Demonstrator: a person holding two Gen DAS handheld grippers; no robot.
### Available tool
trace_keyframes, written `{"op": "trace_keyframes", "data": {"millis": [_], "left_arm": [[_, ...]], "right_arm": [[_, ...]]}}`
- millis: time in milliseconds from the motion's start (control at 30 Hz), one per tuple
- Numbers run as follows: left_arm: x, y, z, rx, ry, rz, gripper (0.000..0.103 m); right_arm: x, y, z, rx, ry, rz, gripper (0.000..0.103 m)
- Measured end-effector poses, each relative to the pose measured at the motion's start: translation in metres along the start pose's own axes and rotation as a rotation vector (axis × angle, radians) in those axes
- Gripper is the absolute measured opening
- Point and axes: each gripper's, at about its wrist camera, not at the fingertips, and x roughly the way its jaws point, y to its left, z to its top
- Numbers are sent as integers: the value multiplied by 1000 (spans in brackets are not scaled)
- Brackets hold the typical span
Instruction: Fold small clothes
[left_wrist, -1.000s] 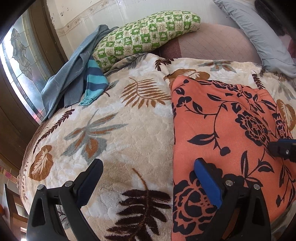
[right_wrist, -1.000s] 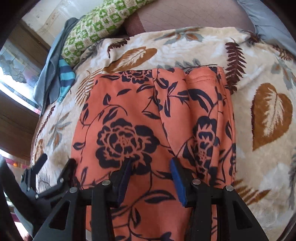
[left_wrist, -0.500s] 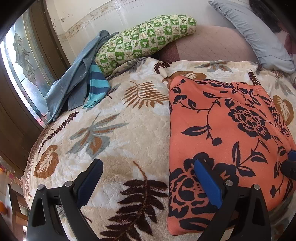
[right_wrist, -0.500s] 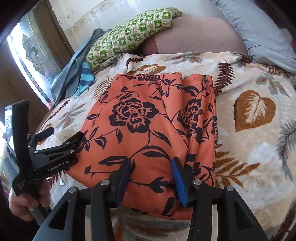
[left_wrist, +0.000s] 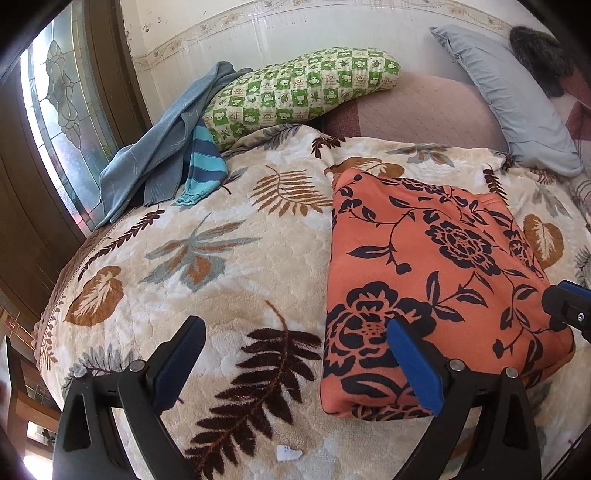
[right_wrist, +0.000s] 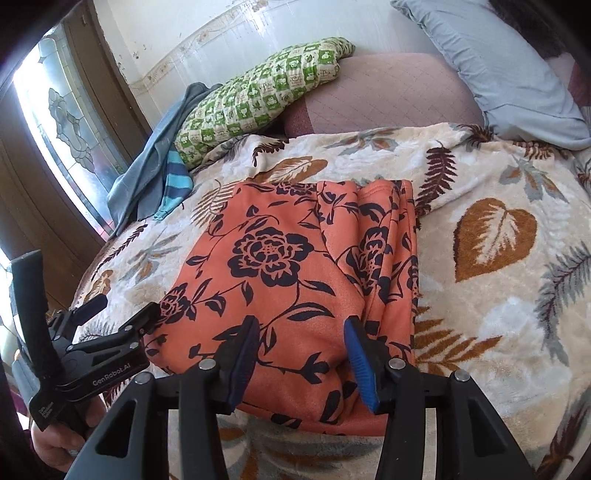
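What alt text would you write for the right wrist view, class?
A folded orange floral garment lies on a leaf-patterned blanket, with the open right gripper just above its near edge. The left gripper hovers at the garment's left side.

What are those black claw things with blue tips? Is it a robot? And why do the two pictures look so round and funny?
It is not a robot. A person holds a clamp tool in each hand, and each tool has two fingers with blue pads. A small camera sits on each tool and looks along its fingers, and its wide lens bends the picture round. One picture is from the left gripper, the other from the right gripper.

From the right camera you can see the hand holding the left tool.

They are over a bed with a leaf-patterned blanket. On it lies a folded orange cloth with dark flowers. Farther back are a green checked pillow, a grey pillow and some blue clothes.

Both grippers are open and hold nothing.
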Motion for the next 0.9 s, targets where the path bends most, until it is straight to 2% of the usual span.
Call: {"op": "trace_keyframes", "data": {"millis": [167,567,900], "left_arm": [[-19,-1,-4,-2,-16,-13,99],[-61,3,-6,2,-58,-32,99],[-94,10,3,-19,-114,-30,99]], "right_arm": [[-12,11,0,-52,-47,5,53],[-40,15,-1,-36,-128,42,53],[-75,31,-21,-118,-207,-36,56]]}}
